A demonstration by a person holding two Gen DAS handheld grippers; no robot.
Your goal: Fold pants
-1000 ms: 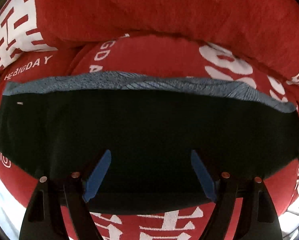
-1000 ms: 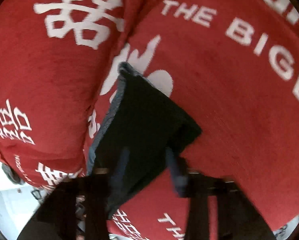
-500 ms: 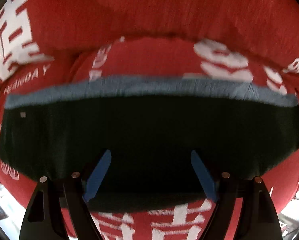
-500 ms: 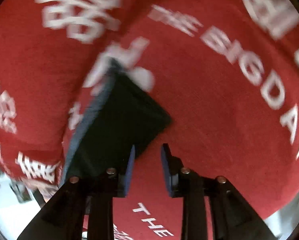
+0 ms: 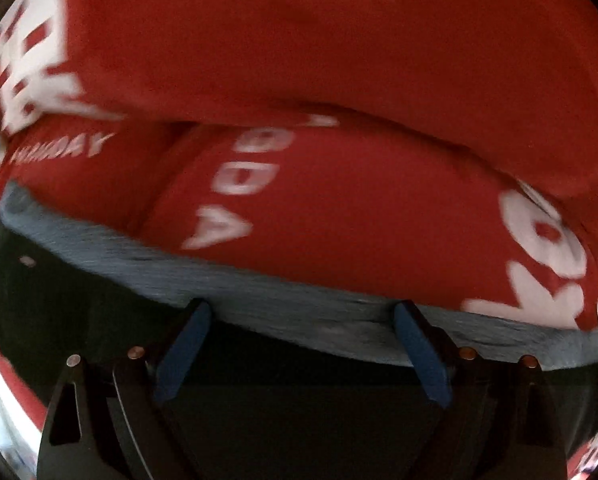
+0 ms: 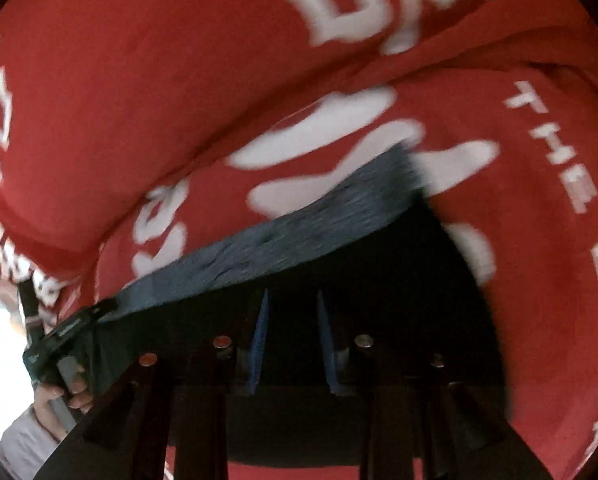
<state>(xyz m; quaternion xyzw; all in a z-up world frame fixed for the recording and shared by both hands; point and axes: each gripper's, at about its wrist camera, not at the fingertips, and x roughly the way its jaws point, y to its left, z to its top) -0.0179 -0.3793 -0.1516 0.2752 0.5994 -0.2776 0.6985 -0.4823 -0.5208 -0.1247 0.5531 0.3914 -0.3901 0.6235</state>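
Left gripper [image 5: 301, 344] spread wide, blue pads [image 5: 181, 354] far apart, hovering above dark pants [image 5: 99, 320] with nothing pinched. Right gripper [image 6: 292, 344] parted by a narrow gap, thin blue pads [image 6: 259, 344] seen edge-on over the same black cloth; no fold visibly caught between them. Pants [image 6: 379, 280] spread flat across a red couch seat cushion [image 5: 359, 220], filling the lower half of both views. Fabric black and matte, nearly featureless, trimmed along the far edge by a grey-blue waistband [image 5: 279, 300] with a ribbed, knitted look; same band [image 6: 279, 240] running diagonally in the right wrist view and ending at a squared corner. Small pale tag or dot [image 5: 27, 261] near the left end of the dark cloth. Cushion cover plush and red, printed with blurred white lettering and large white characters [image 6: 379, 12]. Back cushion [image 5: 299, 40] rising behind the seat, bulging forward over a deep crease. At the lower left of the right wrist view, a hand [image 6: 59, 396] wrapped around the black handle of the other tool, just beside the waistband's end. Motion blur softening both views.
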